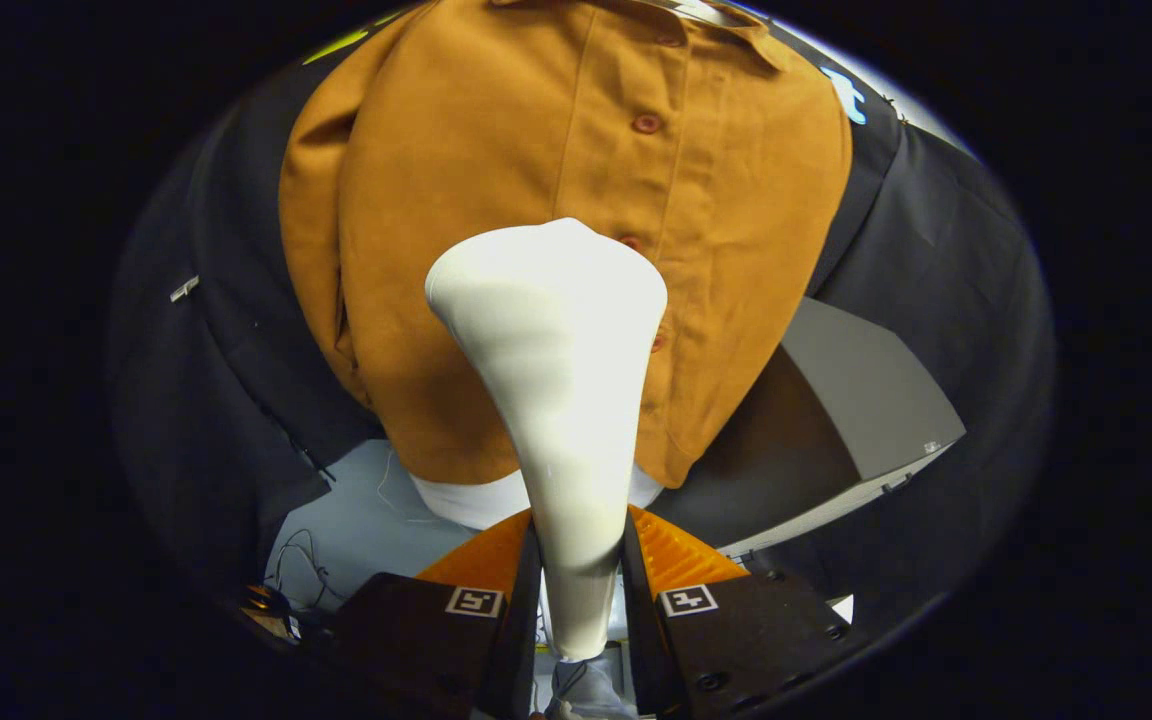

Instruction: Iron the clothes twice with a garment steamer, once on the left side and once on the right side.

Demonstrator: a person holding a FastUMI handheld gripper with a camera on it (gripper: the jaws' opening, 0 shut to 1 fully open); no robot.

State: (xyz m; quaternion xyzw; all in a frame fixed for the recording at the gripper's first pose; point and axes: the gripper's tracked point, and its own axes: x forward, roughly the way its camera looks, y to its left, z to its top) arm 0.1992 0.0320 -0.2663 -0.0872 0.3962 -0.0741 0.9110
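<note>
A white garment steamer [561,400] stands up between my fingers, its narrow handle clamped by both of them and its wide head flaring out beyond them. My gripper [581,545] is shut on that handle. Just past the head hangs a brown buttoned shirt [536,170] with a row of buttons [647,123] down its middle. The steamer head sits at the shirt's lower middle, close to the button line, and hides part of it. Whether the head touches the cloth I cannot tell. A white hem [471,500] peeks out under the shirt.
A grey table [866,390] stands to the right of the shirt, lower down. Pale floor [356,520] with loose cables [301,565] lies below on the left. Black cloth walls [226,330] surround the shirt on both sides.
</note>
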